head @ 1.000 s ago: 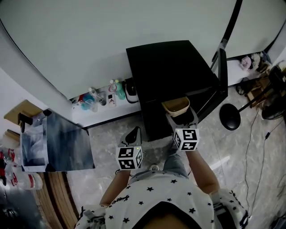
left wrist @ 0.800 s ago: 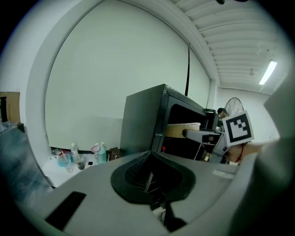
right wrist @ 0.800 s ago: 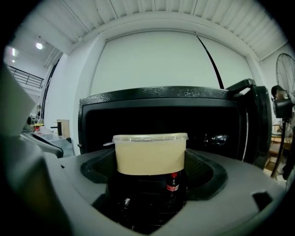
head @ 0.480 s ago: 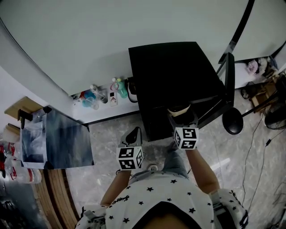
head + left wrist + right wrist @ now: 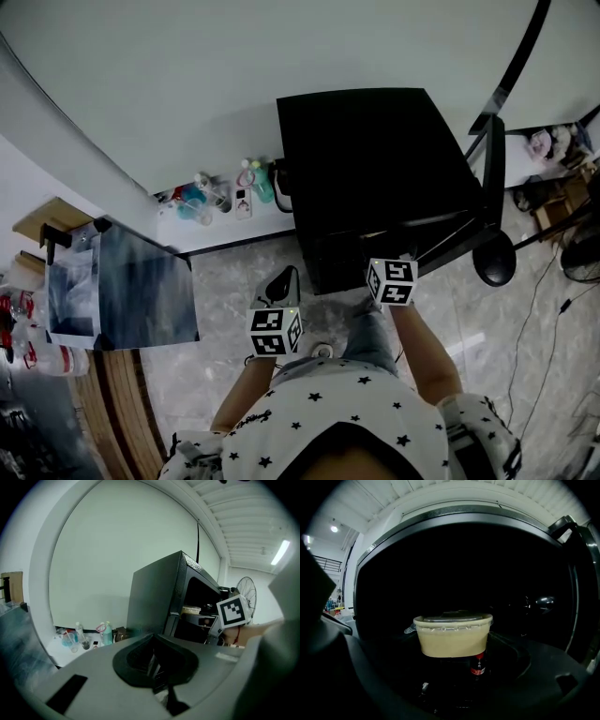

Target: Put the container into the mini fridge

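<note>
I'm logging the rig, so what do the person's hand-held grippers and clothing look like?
The left hand-held gripper and right hand-held gripper have dark jaws, and each carries a white cube with black square markers on its faces. The person wears a white short-sleeved shirt printed with small dark stars.

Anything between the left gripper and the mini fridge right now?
Nothing: in the head view only bare floor separates the left gripper from the mini fridge.
</note>
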Motion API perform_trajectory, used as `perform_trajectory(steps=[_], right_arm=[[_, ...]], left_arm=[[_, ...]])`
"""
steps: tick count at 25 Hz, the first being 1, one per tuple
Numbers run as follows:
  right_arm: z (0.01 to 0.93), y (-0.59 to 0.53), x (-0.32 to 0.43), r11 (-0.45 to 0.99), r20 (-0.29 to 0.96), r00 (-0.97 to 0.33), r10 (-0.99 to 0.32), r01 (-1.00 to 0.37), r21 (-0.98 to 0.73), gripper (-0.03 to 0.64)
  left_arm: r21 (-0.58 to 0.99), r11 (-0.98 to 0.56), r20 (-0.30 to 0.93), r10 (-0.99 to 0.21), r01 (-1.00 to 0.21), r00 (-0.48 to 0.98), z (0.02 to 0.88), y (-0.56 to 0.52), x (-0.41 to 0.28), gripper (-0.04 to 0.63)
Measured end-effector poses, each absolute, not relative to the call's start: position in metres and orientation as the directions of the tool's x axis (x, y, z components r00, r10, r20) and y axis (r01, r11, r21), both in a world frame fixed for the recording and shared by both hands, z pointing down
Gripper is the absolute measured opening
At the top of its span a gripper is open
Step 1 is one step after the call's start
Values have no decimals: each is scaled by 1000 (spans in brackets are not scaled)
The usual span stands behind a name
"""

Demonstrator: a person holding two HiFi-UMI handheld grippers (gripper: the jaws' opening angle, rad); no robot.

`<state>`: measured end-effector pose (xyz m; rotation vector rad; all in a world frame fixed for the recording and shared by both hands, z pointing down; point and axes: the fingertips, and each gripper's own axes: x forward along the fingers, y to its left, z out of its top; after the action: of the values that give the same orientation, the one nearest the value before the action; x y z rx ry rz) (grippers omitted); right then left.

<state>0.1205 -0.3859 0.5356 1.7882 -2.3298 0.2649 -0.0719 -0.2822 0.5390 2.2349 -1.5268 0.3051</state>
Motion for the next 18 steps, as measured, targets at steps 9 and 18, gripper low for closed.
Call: perform_trajectory(steps=[9,18], right_arm=[[550,-409,124,243,277,-243,-930,-969,-33,462],[551,-429,123,254,266,-252,-931,-967,-25,462]], left_arm=[[204,-308,423,-829,-929,367,545,-283,-71,12],[198,-312,427,-826,-929,368,545,-283,-67,12]])
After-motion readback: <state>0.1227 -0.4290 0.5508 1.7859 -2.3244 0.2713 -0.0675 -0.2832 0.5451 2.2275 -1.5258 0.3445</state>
